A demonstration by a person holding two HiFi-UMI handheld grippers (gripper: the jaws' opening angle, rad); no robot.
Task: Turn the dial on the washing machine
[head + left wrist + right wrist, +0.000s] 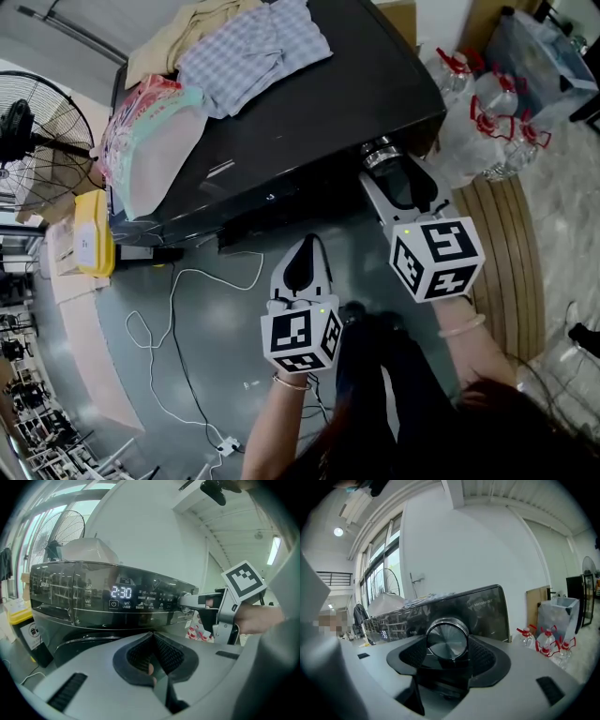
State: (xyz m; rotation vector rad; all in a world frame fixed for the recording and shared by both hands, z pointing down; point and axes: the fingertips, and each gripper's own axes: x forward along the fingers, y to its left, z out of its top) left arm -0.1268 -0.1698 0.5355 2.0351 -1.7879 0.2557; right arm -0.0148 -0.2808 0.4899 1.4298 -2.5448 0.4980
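A black washing machine (309, 112) stands ahead, its panel (70, 597) lit with "2:30" (121, 592). The silver dial (378, 153) sits at the panel's right end. My right gripper (384, 167) is closed around the dial, one pad on each side. In the right gripper view the dial (446, 637) fills the gap between the jaws, and the left gripper view shows the dial (183, 600) pinched from the side. My left gripper (307, 246) hangs shut in front of the machine, lower left of the dial, with nothing in it. Its closed pads (140, 656) point at the panel.
Folded clothes (253, 47) and a plastic bag (155, 141) lie on the machine's top. A standing fan (37, 122) and a yellow bin (94, 234) are to the left. Water bottles (497, 122) stand to the right. A white cable (178, 309) runs across the floor.
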